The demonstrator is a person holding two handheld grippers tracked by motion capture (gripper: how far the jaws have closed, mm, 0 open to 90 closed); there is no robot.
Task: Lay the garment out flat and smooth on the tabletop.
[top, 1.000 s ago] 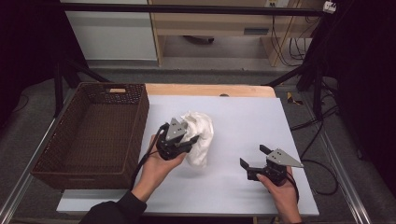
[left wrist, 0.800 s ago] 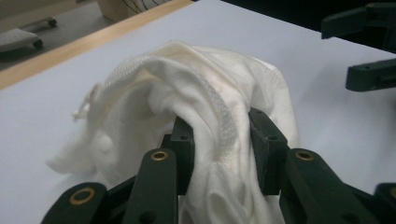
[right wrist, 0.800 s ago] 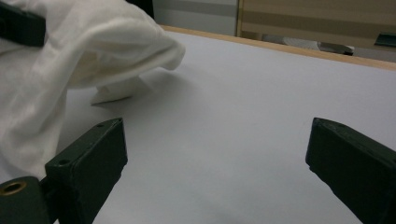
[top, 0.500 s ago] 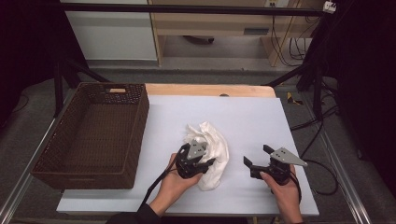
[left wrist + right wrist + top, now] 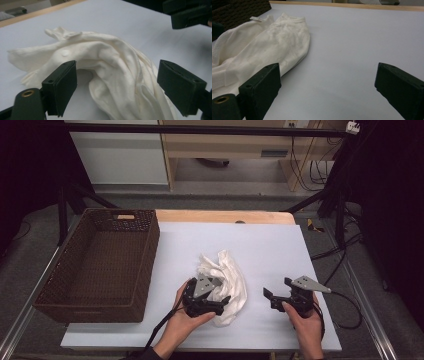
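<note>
- Left hand-held gripper (image 5: 220,301): jaws wide apart, nothing clamped. In the left gripper view (image 5: 117,88) the cloth (image 5: 100,65) bulges up between the two jaws; a fold sits just beside the left pad, whether touching I cannot tell.
- From above, this hand-held gripper lies low over the near-left part of the cloth (image 5: 225,282), held in the left hand (image 5: 182,322).
- Right hand-held gripper (image 5: 272,295): jaws also spread wide, empty. In the right gripper view (image 5: 328,87) there is bare desk (image 5: 352,50) between the jaws; the cloth (image 5: 269,47) lies off to that view's left, its edge running behind the left jaw.
- Right hand-held gripper sits near the desk's front edge, apart from the cloth, held in the right hand (image 5: 305,327).
- Cloth: white, crumpled, lying on the desk (image 5: 260,245) at about its middle, toward the front.
- Basket (image 5: 60,295): dark wicker, at the desk's left side, apart from the cloth.
</note>
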